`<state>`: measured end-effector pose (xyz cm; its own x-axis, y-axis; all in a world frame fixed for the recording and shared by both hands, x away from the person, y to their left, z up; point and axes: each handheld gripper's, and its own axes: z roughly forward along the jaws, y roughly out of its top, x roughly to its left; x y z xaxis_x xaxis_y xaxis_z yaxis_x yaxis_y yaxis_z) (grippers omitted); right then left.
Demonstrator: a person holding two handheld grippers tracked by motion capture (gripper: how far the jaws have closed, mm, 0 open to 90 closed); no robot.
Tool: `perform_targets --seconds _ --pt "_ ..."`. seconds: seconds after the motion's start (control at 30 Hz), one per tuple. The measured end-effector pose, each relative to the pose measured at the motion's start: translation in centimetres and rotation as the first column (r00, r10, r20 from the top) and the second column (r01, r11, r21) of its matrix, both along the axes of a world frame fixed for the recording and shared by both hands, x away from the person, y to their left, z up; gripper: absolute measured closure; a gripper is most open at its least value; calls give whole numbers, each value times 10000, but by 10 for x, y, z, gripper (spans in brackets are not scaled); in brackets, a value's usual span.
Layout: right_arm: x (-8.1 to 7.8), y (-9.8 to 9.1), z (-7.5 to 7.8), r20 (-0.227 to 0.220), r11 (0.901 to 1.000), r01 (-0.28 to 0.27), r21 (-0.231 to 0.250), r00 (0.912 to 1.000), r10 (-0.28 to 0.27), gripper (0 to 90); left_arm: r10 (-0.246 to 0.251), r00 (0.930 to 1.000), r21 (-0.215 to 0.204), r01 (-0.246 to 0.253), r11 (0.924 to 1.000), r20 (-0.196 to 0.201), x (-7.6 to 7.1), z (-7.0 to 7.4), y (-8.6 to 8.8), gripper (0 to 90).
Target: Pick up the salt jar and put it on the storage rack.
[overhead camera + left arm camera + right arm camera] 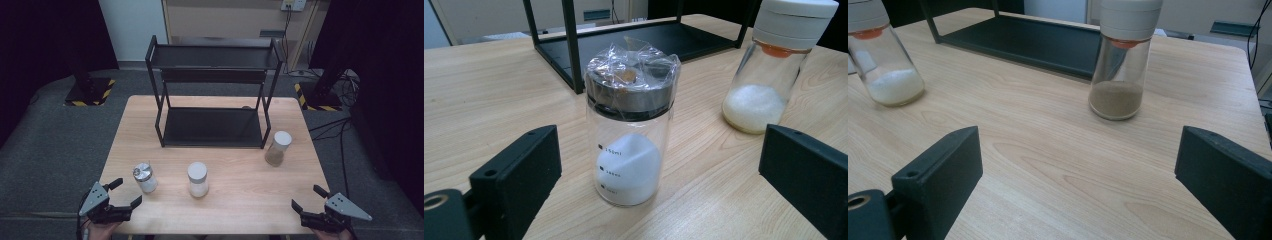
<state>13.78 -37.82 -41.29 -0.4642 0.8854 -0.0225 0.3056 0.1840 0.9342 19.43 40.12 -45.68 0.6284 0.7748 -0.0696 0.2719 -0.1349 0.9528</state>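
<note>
Three glass jars stand upright on the wooden table (pixel 235 200). A steel-lidded jar (pixel 145 177) (pixel 630 125) with plastic wrap over its lid holds white powder. A white-capped jar (pixel 197 179) (pixel 774 65) (pixel 883 60) of white grains is at the middle. Another white-capped jar (pixel 278 148) (pixel 1122 65) holds brown powder at the right. My left gripper (pixel 125 192) (pixel 659 190) is open near the front left corner, its jaws apart just short of the steel-lidded jar. My right gripper (pixel 309 198) (pixel 1078 185) is open at the front right with nothing between its jaws.
A black two-tier metal rack (pixel 212 90) (pixel 634 45) (pixel 1033 42) with bare shelves stands at the back half of the table. Grey floor surrounds the table, with stand bases and cables behind it.
</note>
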Motion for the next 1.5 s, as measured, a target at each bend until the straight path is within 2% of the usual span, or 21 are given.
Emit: perform_targets --seconds 0.17,0.3,0.33,1.03,1.5 --pt "1 -2 -1 6 9998 -87 160 10000 87 50 50 9999 56 -49 10000 -122 1 1 -2 11" --pt "1 -3 -1 -54 9999 -83 140 10000 83 50 13 10000 46 -12 10000 -75 1 0 -2 9" --pt "1 -4 -2 13 9995 -115 284 9999 115 50 -12 9999 2 12 10000 -134 2 0 -1 9" --pt "1 -5 -2 57 9993 -84 353 9999 82 51 -25 10000 -56 25 10000 -96 1 1 0 8" --pt "2 -5 -2 -1 9992 -101 380 9999 101 53 -14 10000 -246 12 9997 -87 0 1 0 7"
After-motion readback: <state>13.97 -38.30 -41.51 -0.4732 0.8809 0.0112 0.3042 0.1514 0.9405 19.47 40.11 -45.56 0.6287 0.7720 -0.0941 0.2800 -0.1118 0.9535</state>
